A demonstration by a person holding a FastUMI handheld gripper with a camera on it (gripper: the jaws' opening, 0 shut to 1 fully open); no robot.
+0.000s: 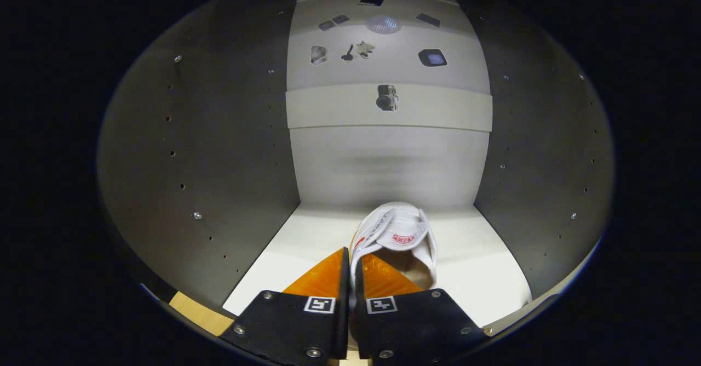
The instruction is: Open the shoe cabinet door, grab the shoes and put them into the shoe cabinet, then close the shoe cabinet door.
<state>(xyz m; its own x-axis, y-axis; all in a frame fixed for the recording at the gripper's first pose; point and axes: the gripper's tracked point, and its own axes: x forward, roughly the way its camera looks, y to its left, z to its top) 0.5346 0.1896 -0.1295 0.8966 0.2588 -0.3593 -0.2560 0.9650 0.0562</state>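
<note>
White canvas shoe [402, 240], collar pinched by tongs [350, 264]

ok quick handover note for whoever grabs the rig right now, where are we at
Gripper: shut on the side wall of the white shoe, one finger inside its opening, one outside.
Shoe: inside the cabinet, down at the shelf, toe toward the back wall; I can't tell if its sole fully rests.
Done: door is open, shoe carried in.
Left: release the shoe, pull the gripper out, close the door. Whether another shoe waits outside can't be told.
</note>
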